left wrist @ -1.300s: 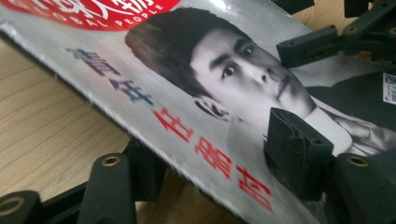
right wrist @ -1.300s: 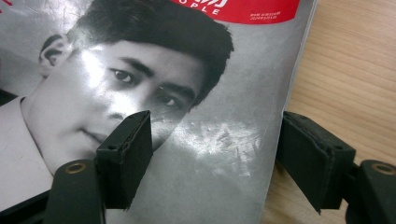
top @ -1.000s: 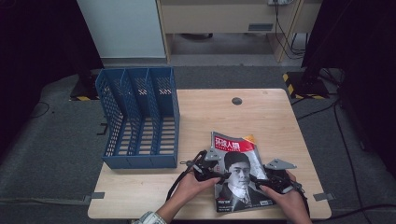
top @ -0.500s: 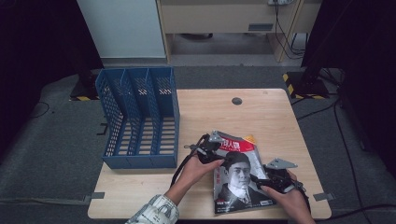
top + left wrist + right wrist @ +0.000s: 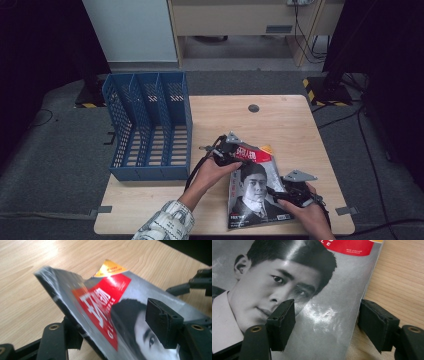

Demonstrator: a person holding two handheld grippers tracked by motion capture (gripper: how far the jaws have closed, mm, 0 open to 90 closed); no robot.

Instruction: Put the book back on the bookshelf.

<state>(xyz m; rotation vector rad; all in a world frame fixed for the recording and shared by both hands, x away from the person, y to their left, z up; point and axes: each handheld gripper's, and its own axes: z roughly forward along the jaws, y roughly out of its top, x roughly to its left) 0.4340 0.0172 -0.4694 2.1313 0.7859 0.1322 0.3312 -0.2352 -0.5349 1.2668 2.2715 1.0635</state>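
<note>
A magazine [image 5: 255,190] with a grey portrait cover and a red title block lies on the wooden table [image 5: 280,115], near the front right. My left gripper [image 5: 234,153] is at its far left corner. In the left gripper view that corner [image 5: 75,290] is raised off the wood and slants between the jaws of my left gripper [image 5: 117,327]. One jaw is under the edge and the other pad [image 5: 162,325] is over the cover. The jaws have just been closing but still stand wide. My right gripper [image 5: 329,322] is open and straddles the magazine's right edge [image 5: 364,297].
A blue three-slot file rack [image 5: 150,125] stands on the table's left part, its slots open upward. A small dark round hole [image 5: 253,108] sits near the far edge. A yellow slip [image 5: 110,268] pokes out from the magazine's far edge.
My left gripper has moved away from the person along the magazine's left edge to its far corner, and that corner has lifted. The right gripper has stayed put.
</note>
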